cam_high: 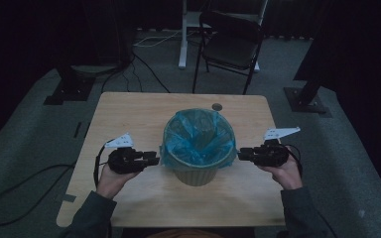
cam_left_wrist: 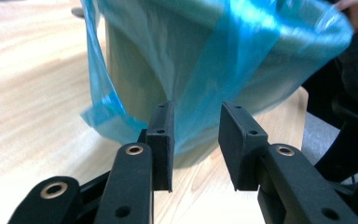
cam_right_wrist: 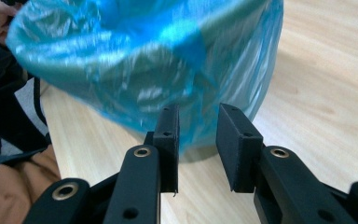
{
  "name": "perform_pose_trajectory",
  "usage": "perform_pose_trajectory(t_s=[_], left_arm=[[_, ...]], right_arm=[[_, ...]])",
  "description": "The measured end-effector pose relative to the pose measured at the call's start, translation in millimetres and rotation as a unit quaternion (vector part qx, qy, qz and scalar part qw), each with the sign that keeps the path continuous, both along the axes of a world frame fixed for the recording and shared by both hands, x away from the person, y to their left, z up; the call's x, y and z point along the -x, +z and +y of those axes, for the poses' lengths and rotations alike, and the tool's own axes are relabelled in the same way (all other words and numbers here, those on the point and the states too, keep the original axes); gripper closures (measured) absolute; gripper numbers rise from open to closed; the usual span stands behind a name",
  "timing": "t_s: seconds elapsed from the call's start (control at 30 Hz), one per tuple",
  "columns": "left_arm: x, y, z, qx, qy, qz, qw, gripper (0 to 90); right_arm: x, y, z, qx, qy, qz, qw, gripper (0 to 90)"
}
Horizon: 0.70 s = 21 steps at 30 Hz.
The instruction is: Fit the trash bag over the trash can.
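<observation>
Both tools spread, flanking my bin [cam_high: 196,173].
I am judging its blue liner [cam_high: 197,133] thin, slippery, tearable; pinching the folded-over edge is suiting best.

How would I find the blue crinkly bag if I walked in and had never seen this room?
Look at the light wooden table in the middle of the dark room. A small round bin stands at its centre, between the left gripper and the right gripper. The bag lines that bin and folds over its rim: it is the one bright blue, shiny, see-through thing there.
</observation>
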<state>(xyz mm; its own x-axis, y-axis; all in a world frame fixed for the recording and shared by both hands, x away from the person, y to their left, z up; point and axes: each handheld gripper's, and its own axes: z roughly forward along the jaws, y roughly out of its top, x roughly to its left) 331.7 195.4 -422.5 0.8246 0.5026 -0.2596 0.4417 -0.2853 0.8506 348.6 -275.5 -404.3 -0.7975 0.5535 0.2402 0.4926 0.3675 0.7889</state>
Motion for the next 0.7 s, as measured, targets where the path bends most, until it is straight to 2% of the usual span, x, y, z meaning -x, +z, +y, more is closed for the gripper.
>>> perform_pose_trajectory(t_s=[0.2, 0.23, 0.3, 0.47, 0.5, 0.7], left_arm=[[-4.9, 6.4, -3.7, 0.001, -0.003, -0.008, 1.0, 60.5], [-7.0, 6.2, -6.5, 0.007, -0.015, -0.01, 0.9998, 60.5], [-9.4, 5.9, -10.0, -0.001, -0.018, -0.012, 0.9998, 56.4], [-14.3, 2.8, -18.5, -0.008, -0.022, -0.01, 0.9997, 56.1], [-14.4, 2.7, -20.7, -0.013, -0.023, -0.011, 0.9996, 57.9], [-13.9, 2.7, -29.5, -0.031, -0.024, -0.015, 0.9991, 78.1]], right_arm=[[-7.1, 4.5, 7.6, 0.004, 0.005, -0.011, 0.9999, 63.8], [-8.6, 4.6, 9.1, 0.005, 0.007, -0.012, 0.9999, 63.2], [-13.3, 4.4, 12.7, 0.014, 0.008, -0.016, 0.9997, 61.4], [-20.7, 5.4, 16.6, 0.017, 0.016, -0.027, 0.9994, 59.9], [-22.0, 5.9, 16.9, 0.019, 0.015, -0.029, 0.9993, 61.0], [-26.1, 5.6, 19.0, 0.012, 0.034, -0.029, 0.999, 82.8]])
